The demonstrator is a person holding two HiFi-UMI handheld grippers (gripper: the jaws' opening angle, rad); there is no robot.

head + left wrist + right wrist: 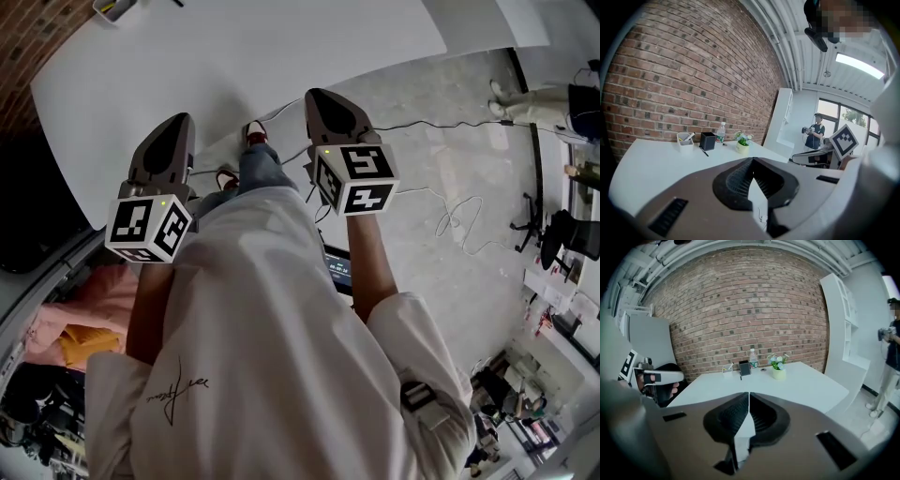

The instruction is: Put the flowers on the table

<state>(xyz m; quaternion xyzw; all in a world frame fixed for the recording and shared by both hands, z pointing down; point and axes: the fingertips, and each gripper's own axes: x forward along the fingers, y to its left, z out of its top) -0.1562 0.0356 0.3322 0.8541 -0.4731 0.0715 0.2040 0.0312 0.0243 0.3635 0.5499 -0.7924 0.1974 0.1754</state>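
Right gripper view: flowers stand upright on the table; right claw and left claw clenched, empty.

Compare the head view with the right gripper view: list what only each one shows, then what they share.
Only the head view: the person's white shirt, a cable on the floor, and the marker cube on the right gripper. Only the right gripper view: the flower pot, a bottle and a black holder at the table's far end, plus that gripper's jaws shut on nothing. Both: the white table and the left gripper.
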